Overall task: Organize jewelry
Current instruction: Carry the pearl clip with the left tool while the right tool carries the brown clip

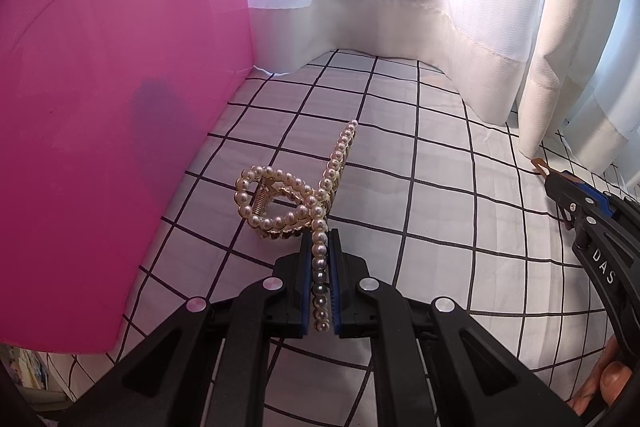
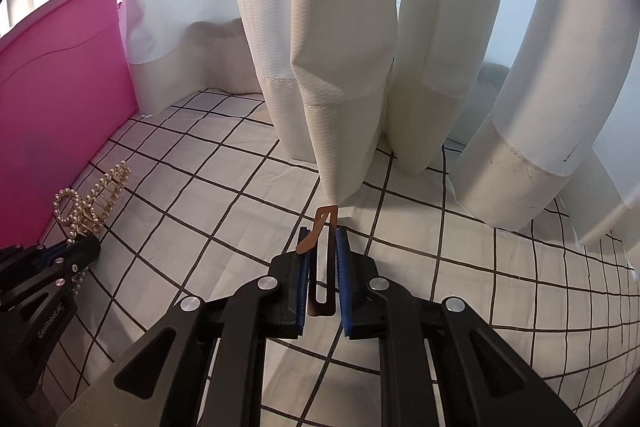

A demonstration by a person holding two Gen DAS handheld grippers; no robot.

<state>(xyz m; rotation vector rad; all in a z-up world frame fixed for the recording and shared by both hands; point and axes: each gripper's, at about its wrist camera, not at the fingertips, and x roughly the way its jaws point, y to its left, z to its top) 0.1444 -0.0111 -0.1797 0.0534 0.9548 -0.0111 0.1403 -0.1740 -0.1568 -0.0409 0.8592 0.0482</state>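
Curtains: I count several white folds point(image 2: 328, 75) hanging onto the checked sheet point(image 2: 224, 195), close ahead of both grippers.
Bin: one pink bin point(image 1: 100, 99) on my left; contents hidden from me.
Left gripper point(image 1: 320, 267): jaws clamped on the one pearl hair claw point(image 1: 296, 191), which lies on the sheet just beside the bin.
Right gripper point(image 2: 322, 259): jaws narrow, pinching one copper hair clip point(image 2: 320, 267).
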